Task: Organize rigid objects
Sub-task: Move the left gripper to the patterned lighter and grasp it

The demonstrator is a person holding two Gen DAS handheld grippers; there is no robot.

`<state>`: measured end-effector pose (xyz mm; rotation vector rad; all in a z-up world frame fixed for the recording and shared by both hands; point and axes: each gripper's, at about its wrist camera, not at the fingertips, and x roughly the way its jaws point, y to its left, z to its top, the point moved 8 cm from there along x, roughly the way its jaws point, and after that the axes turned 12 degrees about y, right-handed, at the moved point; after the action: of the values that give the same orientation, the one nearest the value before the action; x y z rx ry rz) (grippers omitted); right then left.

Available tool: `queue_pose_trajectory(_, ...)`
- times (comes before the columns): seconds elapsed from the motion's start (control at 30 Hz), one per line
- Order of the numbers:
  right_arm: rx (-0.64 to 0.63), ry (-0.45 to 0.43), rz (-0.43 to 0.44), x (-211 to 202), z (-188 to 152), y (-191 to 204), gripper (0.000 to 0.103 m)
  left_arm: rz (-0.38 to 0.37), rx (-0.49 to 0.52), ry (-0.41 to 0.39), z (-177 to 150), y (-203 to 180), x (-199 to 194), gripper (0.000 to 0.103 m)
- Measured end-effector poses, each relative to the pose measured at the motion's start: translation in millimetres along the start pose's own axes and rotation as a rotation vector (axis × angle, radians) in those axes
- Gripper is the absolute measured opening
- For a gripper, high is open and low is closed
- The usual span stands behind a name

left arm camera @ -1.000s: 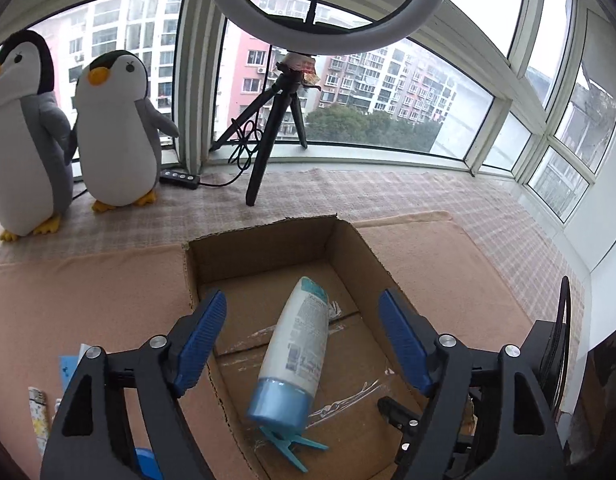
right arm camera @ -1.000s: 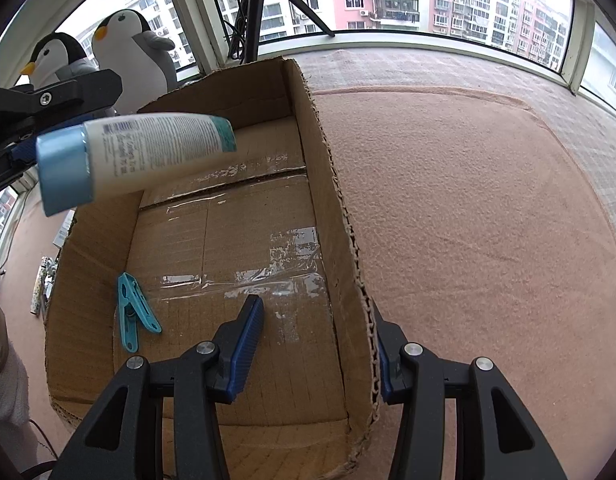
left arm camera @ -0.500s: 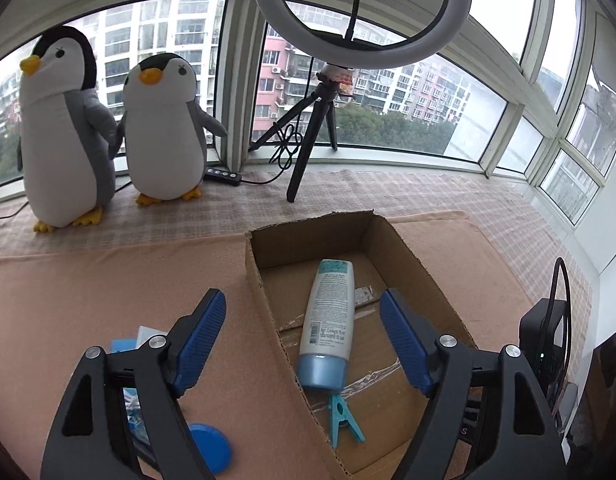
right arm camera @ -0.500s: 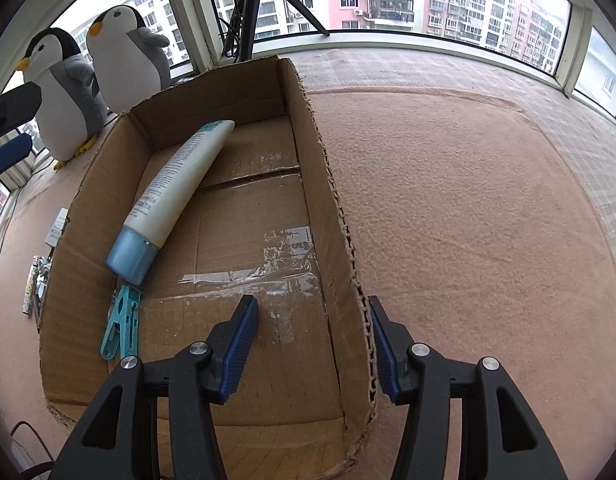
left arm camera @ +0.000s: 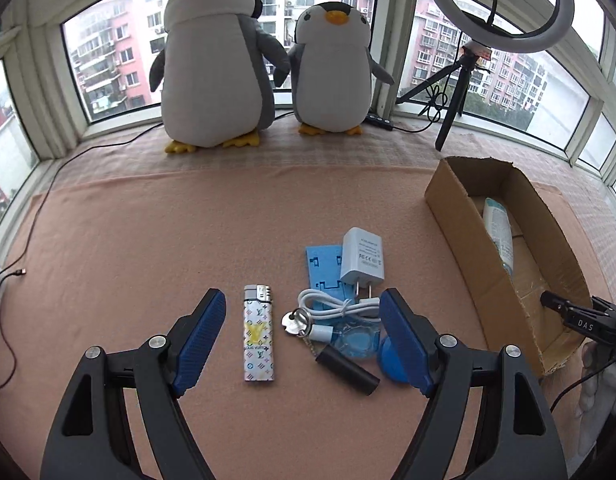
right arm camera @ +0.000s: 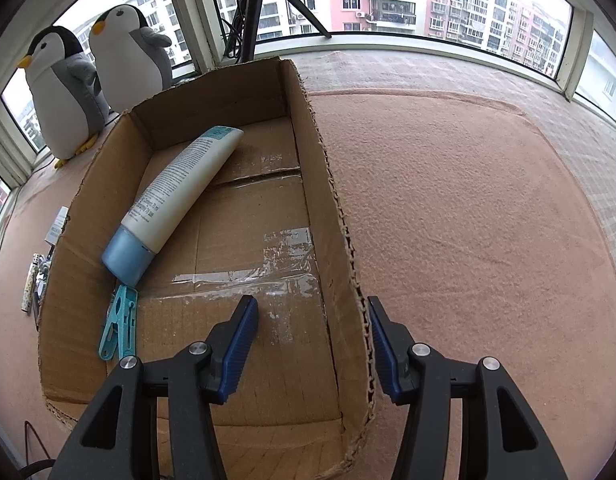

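My left gripper (left arm camera: 303,334) is open and empty, hovering over loose items on the pink cloth: a patterned lighter (left arm camera: 259,338), a white charger plug (left arm camera: 364,261) with a coiled white cable (left arm camera: 336,305), a blue plastic piece (left arm camera: 322,270), a black cylinder (left arm camera: 347,370) and a blue round lid (left arm camera: 392,362). The cardboard box (right arm camera: 336,216) holds a white tube with a blue cap (right arm camera: 175,200) and a teal clothes peg (right arm camera: 117,324). My right gripper (right arm camera: 312,346) is open, its fingers either side of the box's right wall near the front corner.
Two plush penguins (left arm camera: 215,56) stand on the window ledge. A ring light on a black tripod (left arm camera: 452,92) stands at the back right. A black cable (left arm camera: 67,168) runs along the left of the cloth. The box (left arm camera: 508,256) lies right of the loose items.
The tube dropped from my left gripper into the box. My left gripper then swung left, away from the box, to above the loose items. The right gripper has hardly moved.
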<state>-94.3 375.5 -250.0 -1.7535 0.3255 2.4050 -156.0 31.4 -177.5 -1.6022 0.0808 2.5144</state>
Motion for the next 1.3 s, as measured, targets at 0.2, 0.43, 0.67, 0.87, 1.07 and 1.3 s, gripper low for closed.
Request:
queue_pose_trajectory(0.2,0.001,-0.001,0.010,0.3,1.3,-1.0,0.050,0.046,-0.087,0.037,-18.8,35.4,20.0,0.079)
queue_pose_trajectory(0.43,0.002,-0.004,0.007,0.2,0.1,-0.5,0.051,0.041,-0.101,0.100,-26.0,45.0,41.4,0.077)
queue_pose_trajectory(0.67,0.008,-0.005,0.007,0.3,-0.1,-2.2,0.052,0.070,-0.046,0.139,-29.2,40.4,53.0,0.069)
queue_pose_trajectory(0.87,0.011,-0.005,0.004,-0.6,-1.0,-2.5,0.052,0.077,-0.012,0.170,-26.7,36.9,62.8,0.060)
queue_pose_trajectory(1.07,0.009,-0.005,0.004,-0.6,-0.9,-2.8,0.052,0.054,0.013,0.187,-23.9,30.4,65.8,0.044)
queue_pose_trajectory(1.3,0.009,-0.005,0.004,-0.6,-1.0,-2.9,0.052,0.036,0.025,0.187,-24.5,23.0,64.9,0.022)
